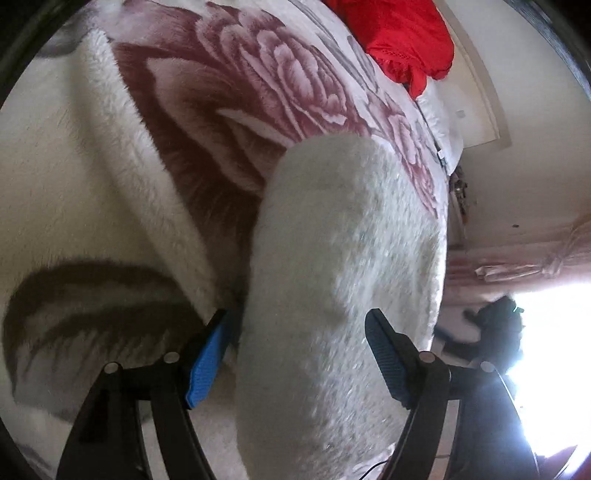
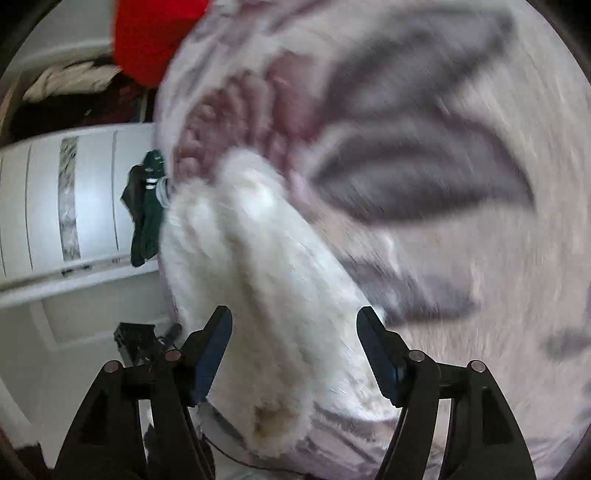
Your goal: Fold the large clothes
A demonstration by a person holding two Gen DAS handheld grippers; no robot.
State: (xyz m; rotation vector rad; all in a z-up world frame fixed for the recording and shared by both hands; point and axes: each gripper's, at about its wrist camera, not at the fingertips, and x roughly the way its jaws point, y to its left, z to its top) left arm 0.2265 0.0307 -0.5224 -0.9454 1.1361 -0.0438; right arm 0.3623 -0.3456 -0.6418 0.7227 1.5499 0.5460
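A large plush blanket (image 1: pixel 240 92), white with dusky pink roses and grey leaves, fills both views. In the left wrist view a thick white fold (image 1: pixel 332 240) of it runs up between the blue pads, and my left gripper (image 1: pixel 299 317) is shut on that fold. The right wrist view is blurred; there another bunched white fold (image 2: pixel 266 258) of the same blanket (image 2: pixel 443 184) sits between the pads, with my right gripper (image 2: pixel 295 314) shut on it. Both grips stand wide because the folds are bulky.
A red garment (image 1: pixel 402 33) lies at the blanket's far end, also visible as a red patch (image 2: pixel 155 37). Left of the blanket stand white panelled furniture (image 2: pixel 44 203), a hanging dark green garment (image 2: pixel 146 214) and a black object (image 2: pixel 136 339) on the floor. A bright window (image 1: pixel 554 350) glares beside pink curtains (image 1: pixel 554 258).
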